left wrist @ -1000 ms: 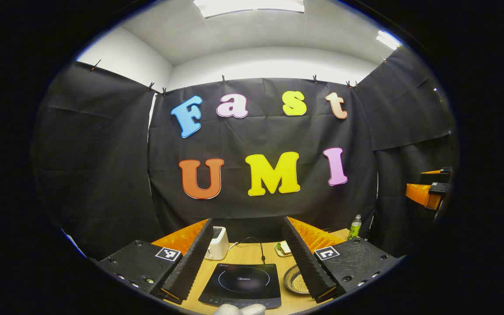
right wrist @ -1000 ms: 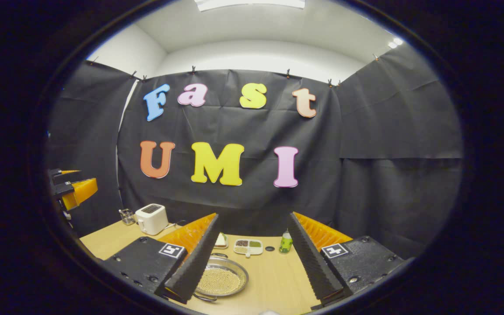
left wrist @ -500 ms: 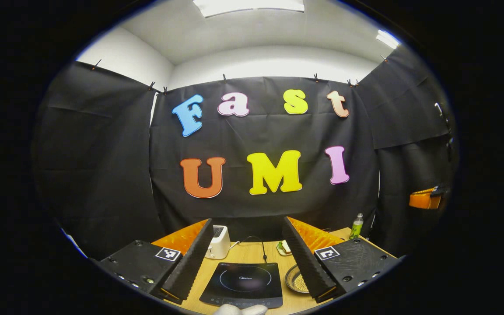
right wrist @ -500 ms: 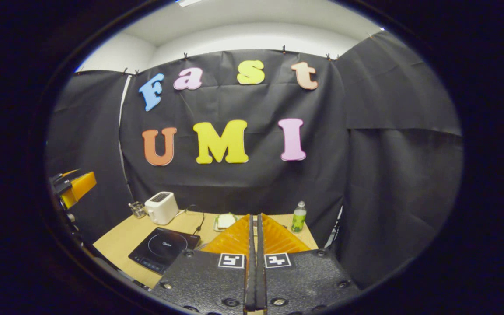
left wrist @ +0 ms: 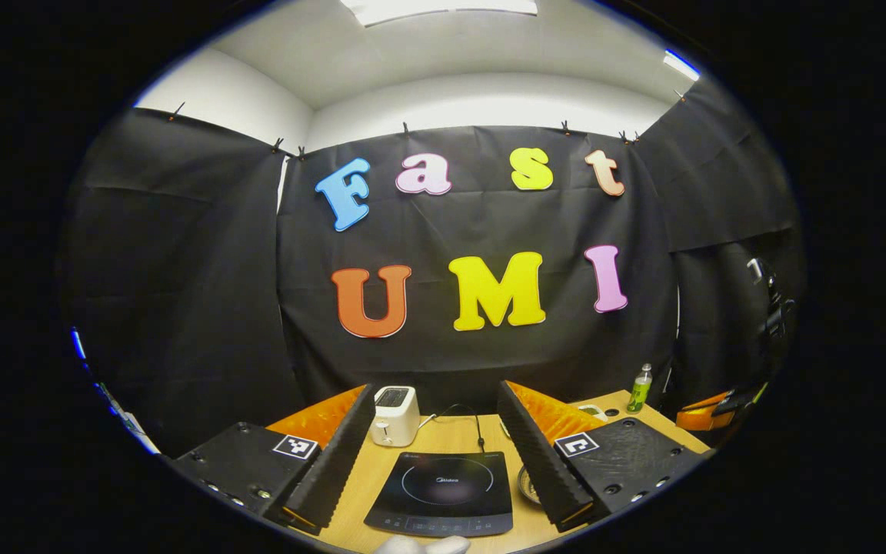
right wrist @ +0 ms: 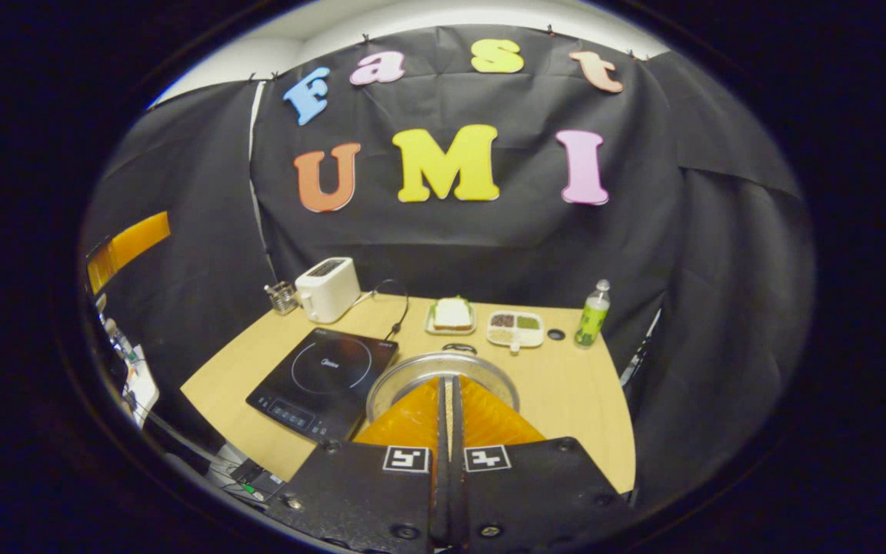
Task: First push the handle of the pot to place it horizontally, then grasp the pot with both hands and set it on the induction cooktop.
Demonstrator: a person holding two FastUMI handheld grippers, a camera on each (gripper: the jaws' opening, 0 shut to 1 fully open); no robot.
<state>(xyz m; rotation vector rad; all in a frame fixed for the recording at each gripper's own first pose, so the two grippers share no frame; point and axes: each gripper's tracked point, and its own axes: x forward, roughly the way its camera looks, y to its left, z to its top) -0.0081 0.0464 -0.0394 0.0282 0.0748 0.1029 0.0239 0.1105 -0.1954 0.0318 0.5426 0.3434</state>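
Down at six o'clock in the right gripper view, the right gripper (right wrist: pixel 447 431) has its two fingers pressed together, nothing between them. It hangs above the pot (right wrist: pixel 443 377), a shallow round metal pan whose rim curves out from behind the fingers; a small dark handle (right wrist: pixel 458 348) shows at its twelve o'clock edge. The pot sits on the wooden table (right wrist: pixel 566 400), just beside the induction cooktop (right wrist: pixel 324 378), which lies at its nine o'clock side. Whether the fingers touch the pot cannot be told.

Farther out, toward twelve o'clock, stand a plate with a sandwich (right wrist: pixel 451 315) and a divided tray of grains (right wrist: pixel 516 327). A green bottle (right wrist: pixel 591 314) stands at one o'clock near the table's far corner. A white toaster (right wrist: pixel 328 288) sits at eleven o'clock with a glass holder (right wrist: pixel 281 297) just beside it.

Meanwhile, in the left gripper view the left gripper (left wrist: pixel 439 462) is spread wide, holding nothing. Between its fingers lies the induction cooktop (left wrist: pixel 443 492), and a slice of the pot (left wrist: pixel 526 485) peeks out beside the finger at four o'clock. The toaster (left wrist: pixel 394 415) stands beyond the cooktop at eleven o'clock, the bottle (left wrist: pixel 640 388) off at two o'clock. At six o'clock a white-gloved hand (left wrist: pixel 421 545) shows at the lower edge.
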